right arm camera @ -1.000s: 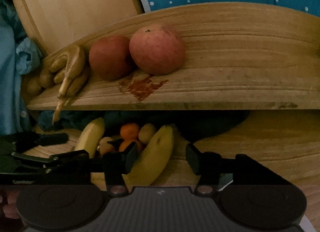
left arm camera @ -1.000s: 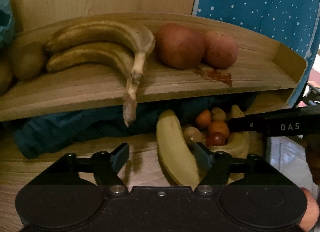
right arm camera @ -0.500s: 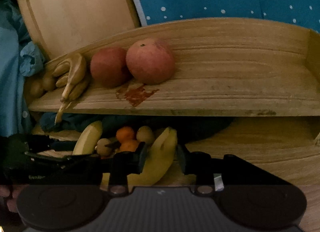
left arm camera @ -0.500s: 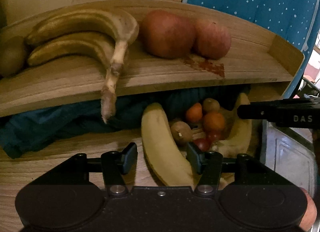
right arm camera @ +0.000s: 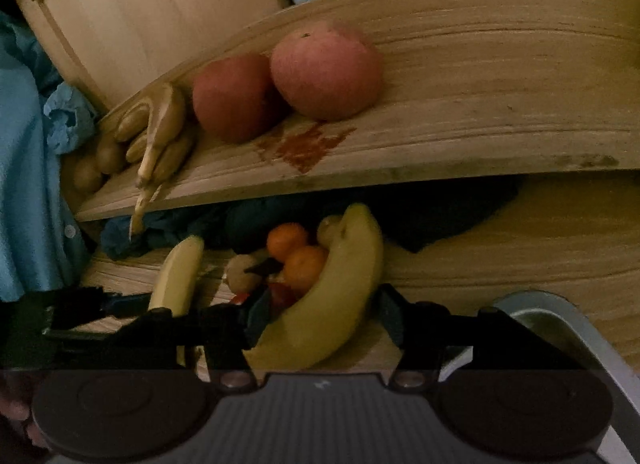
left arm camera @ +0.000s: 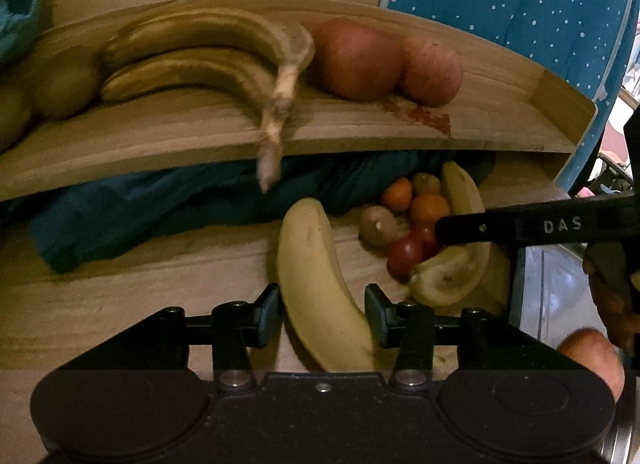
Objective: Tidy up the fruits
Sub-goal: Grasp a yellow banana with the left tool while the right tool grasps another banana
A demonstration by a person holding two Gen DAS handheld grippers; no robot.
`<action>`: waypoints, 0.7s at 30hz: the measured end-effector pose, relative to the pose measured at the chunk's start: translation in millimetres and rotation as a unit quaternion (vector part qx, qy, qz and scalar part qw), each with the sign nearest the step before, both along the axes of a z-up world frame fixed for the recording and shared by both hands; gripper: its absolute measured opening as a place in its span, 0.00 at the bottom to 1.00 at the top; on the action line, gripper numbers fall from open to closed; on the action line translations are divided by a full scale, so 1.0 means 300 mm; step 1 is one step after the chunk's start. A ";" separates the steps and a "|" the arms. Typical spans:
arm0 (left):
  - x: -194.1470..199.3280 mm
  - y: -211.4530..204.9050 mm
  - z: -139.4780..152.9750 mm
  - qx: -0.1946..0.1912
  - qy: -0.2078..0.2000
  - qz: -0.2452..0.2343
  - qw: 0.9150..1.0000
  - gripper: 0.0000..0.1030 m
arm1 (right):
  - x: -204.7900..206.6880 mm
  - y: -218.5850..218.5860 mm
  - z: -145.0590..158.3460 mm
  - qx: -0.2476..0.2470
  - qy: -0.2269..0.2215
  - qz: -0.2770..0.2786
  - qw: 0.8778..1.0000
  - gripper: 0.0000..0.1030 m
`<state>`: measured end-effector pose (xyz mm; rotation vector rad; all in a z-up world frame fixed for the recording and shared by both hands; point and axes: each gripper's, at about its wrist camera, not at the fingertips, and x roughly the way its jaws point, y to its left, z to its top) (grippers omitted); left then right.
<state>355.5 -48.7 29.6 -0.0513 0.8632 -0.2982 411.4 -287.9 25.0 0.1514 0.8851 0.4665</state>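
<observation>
Fruits lie in a small pile on the wooden worktop (left arm camera: 120, 304), under a wooden tray (left arm camera: 500, 120) that carries two apples (left arm camera: 356, 60) and brown bananas (left arm camera: 208, 32). One yellow banana (left arm camera: 316, 284) lies between the fingers of the left tool (left arm camera: 322, 314); the jaws are narrow around it, but contact I cannot tell. The right tool (right arm camera: 320, 316) stands wide around a second banana (right arm camera: 340, 296), beside oranges (right arm camera: 304, 266), small red fruits (left arm camera: 406, 256) and a kiwi (left arm camera: 378, 226)
</observation>
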 end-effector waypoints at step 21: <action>-0.044 0.003 -0.018 -0.008 -0.008 0.003 1.000 0.36 | -0.081 0.041 0.023 0.016 -0.018 0.004 1.000 0.36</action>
